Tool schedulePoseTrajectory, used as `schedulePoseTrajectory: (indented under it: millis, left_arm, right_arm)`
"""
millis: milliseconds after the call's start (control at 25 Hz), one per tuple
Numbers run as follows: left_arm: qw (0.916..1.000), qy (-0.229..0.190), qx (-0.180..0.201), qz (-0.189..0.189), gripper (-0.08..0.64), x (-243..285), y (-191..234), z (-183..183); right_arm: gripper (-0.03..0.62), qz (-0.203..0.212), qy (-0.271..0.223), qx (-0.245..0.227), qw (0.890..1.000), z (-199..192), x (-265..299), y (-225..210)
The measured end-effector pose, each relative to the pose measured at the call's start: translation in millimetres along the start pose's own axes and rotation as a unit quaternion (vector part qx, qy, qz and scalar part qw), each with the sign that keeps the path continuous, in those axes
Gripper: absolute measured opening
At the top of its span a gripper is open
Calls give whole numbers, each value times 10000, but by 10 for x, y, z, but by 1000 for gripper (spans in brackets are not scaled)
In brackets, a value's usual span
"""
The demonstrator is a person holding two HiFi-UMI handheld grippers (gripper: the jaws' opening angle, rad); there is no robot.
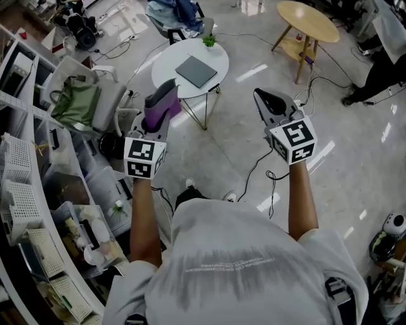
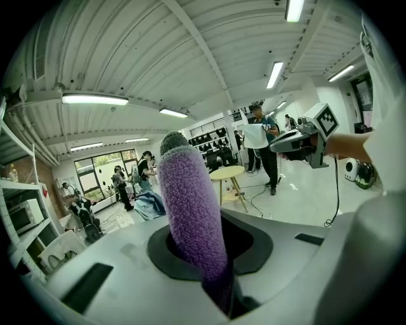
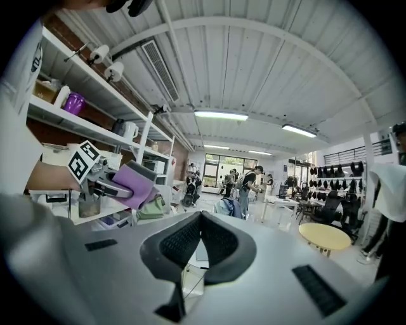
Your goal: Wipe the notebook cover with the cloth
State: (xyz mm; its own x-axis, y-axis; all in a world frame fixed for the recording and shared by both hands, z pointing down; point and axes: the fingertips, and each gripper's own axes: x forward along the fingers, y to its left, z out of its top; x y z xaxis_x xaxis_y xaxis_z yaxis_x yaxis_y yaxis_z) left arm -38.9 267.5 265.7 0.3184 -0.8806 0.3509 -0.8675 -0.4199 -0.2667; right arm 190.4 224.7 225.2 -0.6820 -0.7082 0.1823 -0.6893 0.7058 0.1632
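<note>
So both grippers are held up in the air on the near side of the round white table (image 1: pixel 166 71), nowhere near touching it. The notebook (image 1: pixel 196 70), a flat grey one lying closed, sits on that table, a bit right of its middle. A small green plant (image 1: pixel 209 40) stands at the table's far edge, just beyond the notebook.

The left gripper (image 1: pixel 167 89) has its jaws clamped on the purple cloth (image 1: pixel 158 113). In the left gripper view the cloth pokes up from between the jaws as a fuzzy folded strip (it honestly fills most of the gap). From the head view it hangs over the table's near-left edge, with the cloth well apart from the notebook.

The right gripper (image 1: pixel 261 96) has nothing in it. Its own view shows the two black pads pressed together at the tips, with only floor and a bit of the table seen past them. It's off to the right of the table, above bare floor where a black cable (image 1: pixel 254 172) snakes around.

Other stuff: a chair with a green bag (image 1: pixel 76 101) on it is left of the table, and a wooden table (image 1: pixel 307 19) is further off to its right. People are standing well beyond the table, too small to tell what they're doing.
</note>
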Motion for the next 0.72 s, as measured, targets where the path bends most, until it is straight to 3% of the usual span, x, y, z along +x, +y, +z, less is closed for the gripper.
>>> schedulePoseTrajectory:
  millis: [400, 560, 720]
  left_arm:
    - [9998, -14, -79, -181, 48, 644, 117, 26]
    - [9995, -80, -89, -309, 48, 1043, 300, 23]
    - [9988, -147, -157, -433, 48, 1495, 609, 41]
  right_arm:
    - [1, -91, 250, 65, 9996, -221, 271, -409]
    - [2, -255, 430, 31, 9987, -282, 541, -628]
    - [0, -309, 301, -12, 9991, -131, 893, -835]
